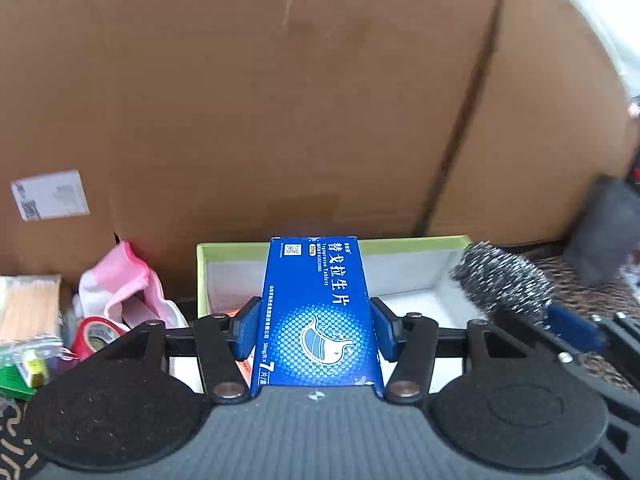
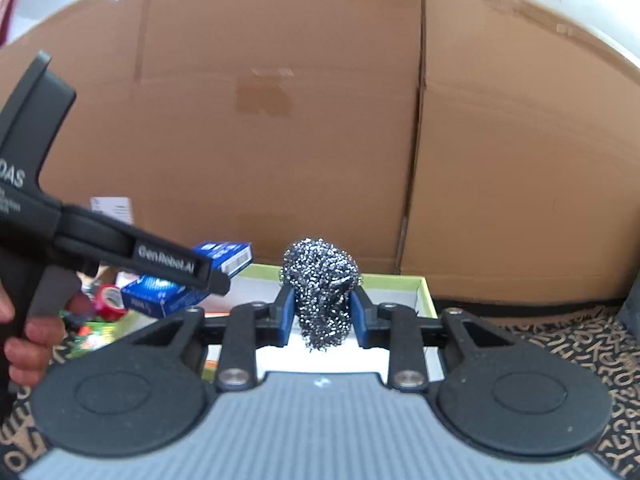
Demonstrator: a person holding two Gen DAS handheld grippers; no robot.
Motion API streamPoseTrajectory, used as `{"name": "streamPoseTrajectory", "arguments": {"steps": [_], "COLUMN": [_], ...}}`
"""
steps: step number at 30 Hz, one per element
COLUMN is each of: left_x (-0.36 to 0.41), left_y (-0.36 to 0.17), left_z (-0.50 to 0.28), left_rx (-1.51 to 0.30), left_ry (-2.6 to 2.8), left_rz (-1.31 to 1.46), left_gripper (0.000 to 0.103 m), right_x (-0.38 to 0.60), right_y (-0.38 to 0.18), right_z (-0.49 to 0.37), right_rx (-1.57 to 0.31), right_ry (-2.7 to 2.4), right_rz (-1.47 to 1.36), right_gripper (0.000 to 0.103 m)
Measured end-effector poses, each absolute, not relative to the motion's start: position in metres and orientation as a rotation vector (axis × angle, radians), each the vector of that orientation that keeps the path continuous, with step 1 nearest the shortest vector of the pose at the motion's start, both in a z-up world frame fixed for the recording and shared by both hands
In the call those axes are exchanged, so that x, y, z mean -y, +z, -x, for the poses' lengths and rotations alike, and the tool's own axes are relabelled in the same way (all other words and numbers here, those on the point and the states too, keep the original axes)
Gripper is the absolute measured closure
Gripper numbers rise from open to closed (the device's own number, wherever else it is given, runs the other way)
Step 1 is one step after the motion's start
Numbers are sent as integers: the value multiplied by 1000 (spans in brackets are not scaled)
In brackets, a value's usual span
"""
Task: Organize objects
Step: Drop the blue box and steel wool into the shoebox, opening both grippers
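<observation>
Backdrop: a tall brown cardboard sheet [image 1: 280, 100] standing behind the work area, with a vertical fold seam and a white printed label [image 1: 50, 195] stuck low on its left side. Surface: a dark cloth patterned with tan letters [image 2: 568, 344].

Container: a shallow rectangular box with lime-green rim and white lining [image 1: 416, 242], set against the foot of the cardboard, open side up.

Item one: a flat blue cardboard tablet box with white Chinese lettering and a round dotted emblem [image 1: 320, 312]. Long axis runs straight along the fingers, far end pointing toward the cardboard, printed face up. Position: raised over the left part of the green-rimmed box. The left gripper [image 1: 316, 328] is clamped on its two long edges, blue pads pressing both sides.

Item two: a rounded silver steel-wool scouring ball [image 2: 322, 292], roughly upright, slightly taller than wide. Position: above the white lining of the same box, right of the tablet box. The right gripper [image 2: 322, 312] is closed on its flanks.

Left of the box, in a heap: a pink and white cloth [image 1: 124, 284], a red roll of tape [image 1: 94, 336], a green packet [image 1: 14, 380].
</observation>
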State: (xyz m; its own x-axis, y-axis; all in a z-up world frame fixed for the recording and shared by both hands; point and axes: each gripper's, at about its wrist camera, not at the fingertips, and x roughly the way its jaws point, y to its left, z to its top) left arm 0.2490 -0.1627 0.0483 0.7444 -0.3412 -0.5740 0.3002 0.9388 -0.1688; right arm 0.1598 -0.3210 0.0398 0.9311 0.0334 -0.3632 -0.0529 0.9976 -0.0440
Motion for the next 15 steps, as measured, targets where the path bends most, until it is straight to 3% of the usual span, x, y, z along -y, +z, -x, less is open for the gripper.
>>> {"name": "streamPoseTrajectory", "arguments": {"steps": [6, 9, 10, 11, 12, 13, 15], "left_x": [165, 163, 160, 157, 154, 151, 147], "left_y": [32, 28, 28, 28, 30, 31, 35], "left_z": [-273, -275, -277, -276, -273, -269, -262], "left_rx": [-679, -675, -663, -659, -655, -641, -613], "left_ry": [-325, -334, -354, -374, -382, -379, -371], "left_rz": [62, 81, 102, 118, 129, 133, 120], "left_gripper": [44, 41, 36, 20, 15, 15, 15], "right_x": [325, 322, 320, 317, 315, 313, 314], "right_y": [11, -2, -6, -9, -11, -11, -9], "right_z": [-217, -239, -244, -247, -247, -245, -236], "right_rx": [-489, -547, -562, -568, -566, -549, -508], "right_ry": [60, 107, 128, 137, 129, 110, 82], "right_rz": [33, 15, 24, 43, 66, 92, 119], "right_gripper": [74, 69, 61, 54, 38, 26, 13]}}
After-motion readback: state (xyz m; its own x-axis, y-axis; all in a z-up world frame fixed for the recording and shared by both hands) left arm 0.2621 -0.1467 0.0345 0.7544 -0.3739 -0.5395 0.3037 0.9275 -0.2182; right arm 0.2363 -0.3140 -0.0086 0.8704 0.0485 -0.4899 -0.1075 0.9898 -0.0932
